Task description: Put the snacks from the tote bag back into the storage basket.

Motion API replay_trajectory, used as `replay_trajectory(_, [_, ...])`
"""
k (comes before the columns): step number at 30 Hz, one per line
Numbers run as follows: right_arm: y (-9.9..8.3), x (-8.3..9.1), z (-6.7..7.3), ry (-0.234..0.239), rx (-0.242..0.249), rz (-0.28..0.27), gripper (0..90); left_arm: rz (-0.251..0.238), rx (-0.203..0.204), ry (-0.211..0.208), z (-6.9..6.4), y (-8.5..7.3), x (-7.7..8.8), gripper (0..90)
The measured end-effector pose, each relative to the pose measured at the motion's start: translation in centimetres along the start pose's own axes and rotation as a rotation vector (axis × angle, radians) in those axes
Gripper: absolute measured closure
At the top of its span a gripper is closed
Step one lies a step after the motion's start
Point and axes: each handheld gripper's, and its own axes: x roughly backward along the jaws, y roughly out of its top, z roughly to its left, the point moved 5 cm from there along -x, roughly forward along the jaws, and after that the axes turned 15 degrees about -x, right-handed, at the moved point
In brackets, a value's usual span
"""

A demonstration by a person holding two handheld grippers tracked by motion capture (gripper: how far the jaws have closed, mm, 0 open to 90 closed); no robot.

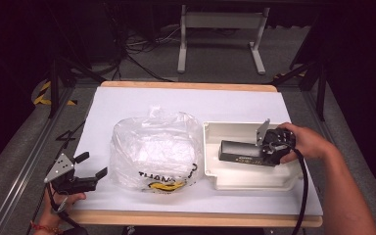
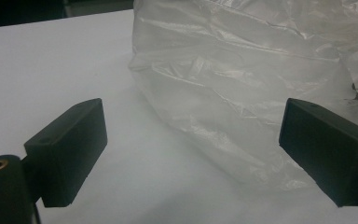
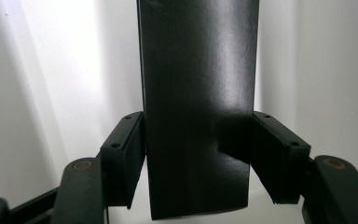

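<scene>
At right of the table (image 1: pixel 127 100), the right hand (image 1: pixel 308 142) reaches in from the lower right, forearm angled up-left, w/ the right gripper (image 1: pixel 269 147) pointing left, roughly level, over a white tray (image 1: pixel 215 134). Its jaws flank the near end of a black box (image 1: pixel 242 152) that lies lengthwise in the tray; the left pad touches the box side, the right pad sits just off it, so the grip looks loosened, not clenched. At the front left edge, the left hand (image 1: pixel 61 200) holds the left gripper (image 1: pixel 94 164) low, pointing right toward a clear plastic bag (image 1: pixel 154 152), jaws spread wide, grasping nothing
</scene>
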Motion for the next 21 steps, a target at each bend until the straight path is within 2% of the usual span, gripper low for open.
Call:
replay_trajectory(7, [-0.2, 0.4, 0.0, -0.013, -0.013, -0.001, 39.6, -0.004, 0.000, -0.003, 0.0, 0.0, 0.0, 8.5])
replay_trajectory(16, [-0.9, 1.8, 0.2, -0.042, -0.048, -0.091, 39.8, 0.001, -0.004, -0.005, 0.0, 0.0, 0.1, 8.6])
replay_trajectory(17, [-1.0, 2.0, 0.2, -0.050, -0.059, -0.105, 39.8, 0.001, -0.004, -0.004, 0.0, 0.0, 0.1, 8.6])
replay_trajectory(18, [-1.2, 2.6, 0.3, -0.060, -0.078, -0.154, 39.8, -0.003, -0.004, -0.001, 0.0, 0.0, 0.1, 8.6])
replay_trajectory(20, [-1.4, 2.9, 0.3, -0.060, -0.082, -0.196, 39.7, -0.007, -0.004, -0.002, 0.0, 0.0, 0.0, 8.6])
replay_trajectory(21, [-1.4, 2.9, 0.3, -0.060, -0.082, -0.196, 39.7, -0.007, -0.004, -0.002, 0.0, 0.0, 0.0, 8.6])
